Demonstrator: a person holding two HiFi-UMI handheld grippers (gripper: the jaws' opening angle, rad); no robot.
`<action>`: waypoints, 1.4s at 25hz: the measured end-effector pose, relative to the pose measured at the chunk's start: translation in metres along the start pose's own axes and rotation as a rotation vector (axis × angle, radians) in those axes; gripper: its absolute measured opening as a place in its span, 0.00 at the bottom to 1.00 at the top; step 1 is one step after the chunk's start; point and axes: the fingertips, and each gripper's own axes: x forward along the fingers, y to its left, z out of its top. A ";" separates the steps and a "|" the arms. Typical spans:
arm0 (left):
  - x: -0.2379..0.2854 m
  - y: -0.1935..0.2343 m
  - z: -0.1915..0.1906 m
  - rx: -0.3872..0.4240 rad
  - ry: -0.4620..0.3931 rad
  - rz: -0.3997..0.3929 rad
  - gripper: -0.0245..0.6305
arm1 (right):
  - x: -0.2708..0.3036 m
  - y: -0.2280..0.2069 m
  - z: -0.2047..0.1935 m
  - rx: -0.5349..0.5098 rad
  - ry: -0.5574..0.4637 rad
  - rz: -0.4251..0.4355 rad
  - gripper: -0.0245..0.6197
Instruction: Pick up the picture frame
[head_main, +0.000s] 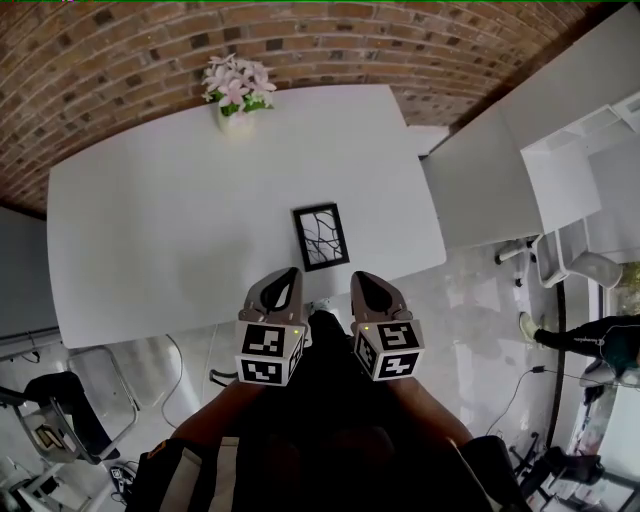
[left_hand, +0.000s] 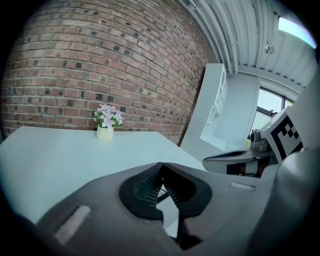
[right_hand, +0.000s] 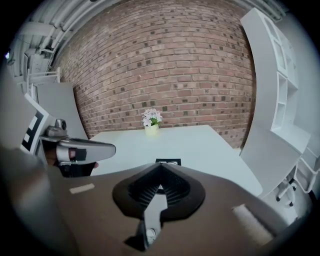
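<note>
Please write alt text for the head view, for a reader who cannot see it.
A black picture frame lies flat on a white table. The left gripper and right gripper, both shut, hover at the table's near edge.

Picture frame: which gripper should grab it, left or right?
Probably right, but only just. The right gripper sees the picture frame straight beyond its jaws, and the left gripper sits about equally near. Both grippers' jaws are shut and must open first.
</note>
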 end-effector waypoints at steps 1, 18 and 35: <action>0.005 0.002 -0.002 -0.007 0.012 0.008 0.04 | 0.005 -0.003 -0.002 -0.002 0.019 0.005 0.04; 0.076 0.025 -0.073 -0.112 0.240 0.096 0.16 | 0.081 -0.039 -0.053 -0.014 0.261 0.109 0.14; 0.110 0.036 -0.120 -0.176 0.391 0.117 0.25 | 0.120 -0.045 -0.090 0.020 0.404 0.183 0.21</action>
